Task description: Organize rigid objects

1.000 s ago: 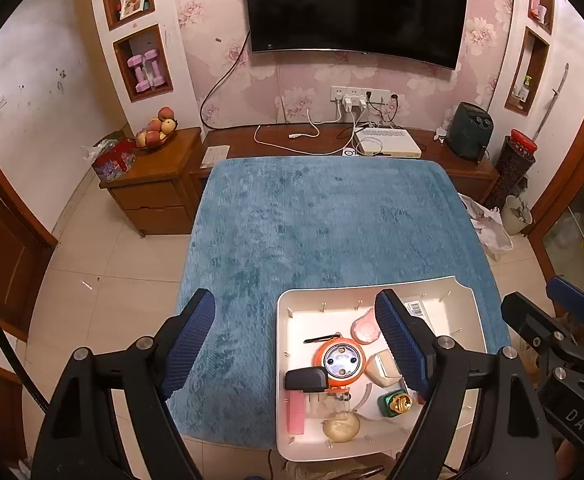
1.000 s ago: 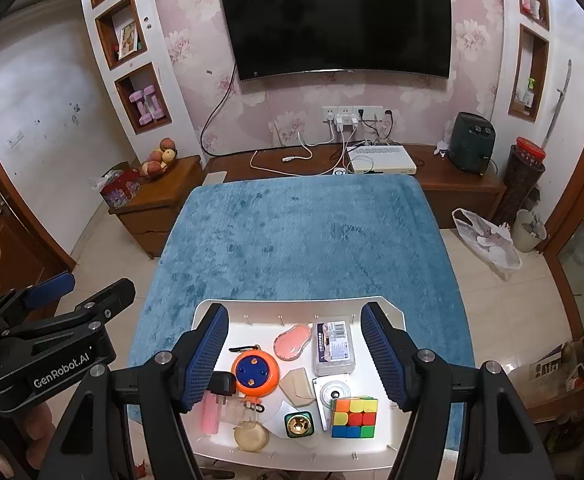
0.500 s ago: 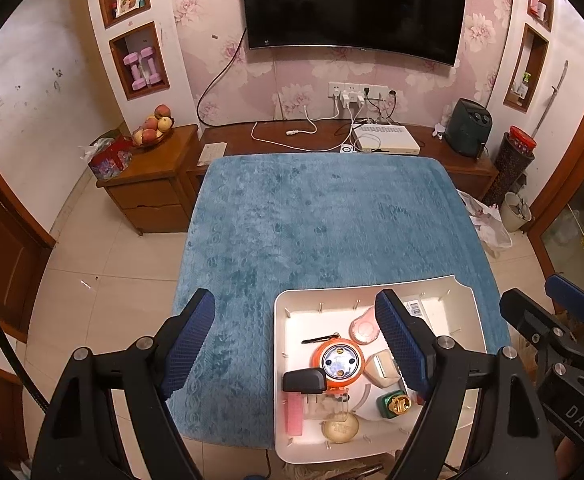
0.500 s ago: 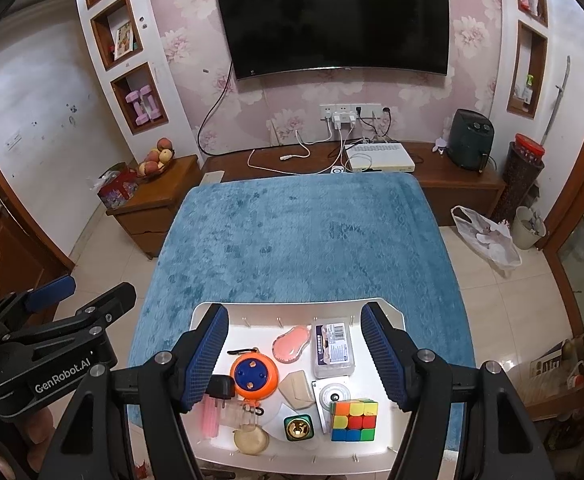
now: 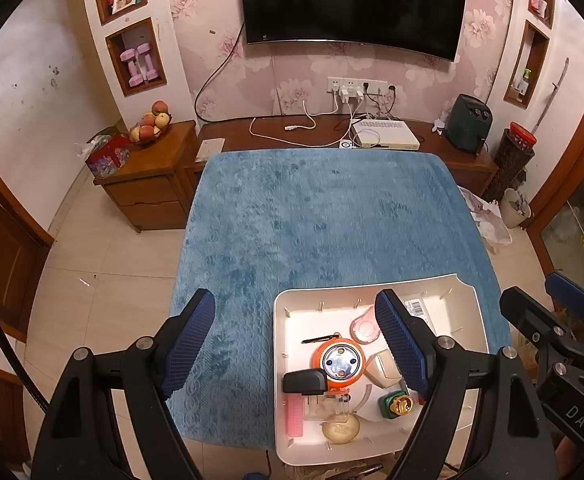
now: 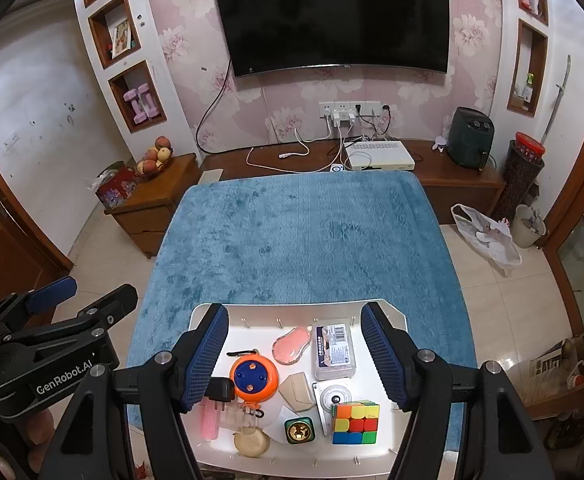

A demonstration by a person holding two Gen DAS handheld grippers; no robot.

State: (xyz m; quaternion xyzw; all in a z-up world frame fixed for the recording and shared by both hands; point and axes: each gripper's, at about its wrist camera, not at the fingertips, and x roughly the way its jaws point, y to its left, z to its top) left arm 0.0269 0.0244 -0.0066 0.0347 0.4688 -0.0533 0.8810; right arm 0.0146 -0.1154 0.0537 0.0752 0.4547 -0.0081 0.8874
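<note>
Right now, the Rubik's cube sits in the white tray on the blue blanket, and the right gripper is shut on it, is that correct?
Not quite. The Rubik's cube does sit in the white tray on the blue blanket, but the right gripper is open and holds nothing; it hangs above the tray, as the right wrist view shows.

We see both views in warm, even indoor light — bright enough that colours read clearly, with no harsh shadows on the blue cover [image 6: 304,240]. The white tray [image 5: 468,320] is the brightest area and nearly washes out along its rim in the left wrist view. The floor tiles [image 6: 512,312] carry a soft sheen, and the dark television [image 6: 332,20] shows only faint reflections. Fisheye distortion bends the walls and door frames strongly, and black vignetting fills the corners. Focus is sharp throughout — we find no motion blur.
</note>
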